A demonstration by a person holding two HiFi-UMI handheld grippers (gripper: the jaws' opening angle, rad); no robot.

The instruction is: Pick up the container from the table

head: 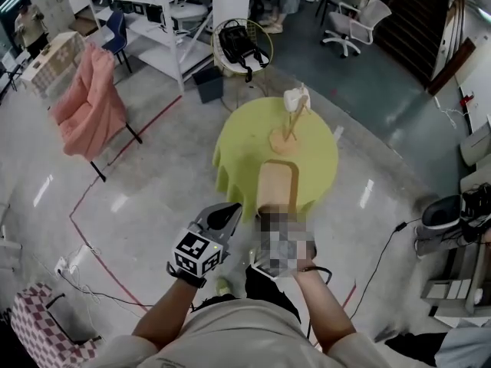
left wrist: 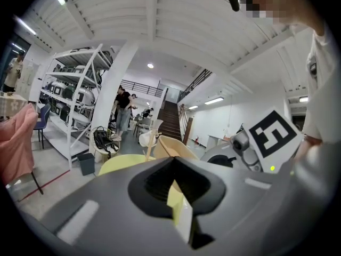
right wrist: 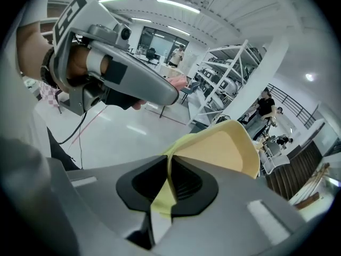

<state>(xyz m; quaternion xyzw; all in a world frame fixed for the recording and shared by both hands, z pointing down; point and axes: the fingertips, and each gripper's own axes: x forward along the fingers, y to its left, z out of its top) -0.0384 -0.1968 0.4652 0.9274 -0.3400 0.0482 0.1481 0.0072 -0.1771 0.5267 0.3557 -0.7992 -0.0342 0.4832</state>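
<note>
Right gripper clamped on near wall of container; container seemingly clear of table, over its near edge, long axis running away from jaws; left gripper closed, empty, short of table.

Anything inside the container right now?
Nothing shows: the container has a bare inner wall in the right gripper view. Its bottom is covered by the right gripper, whose jaws are shut on its wall.
</note>
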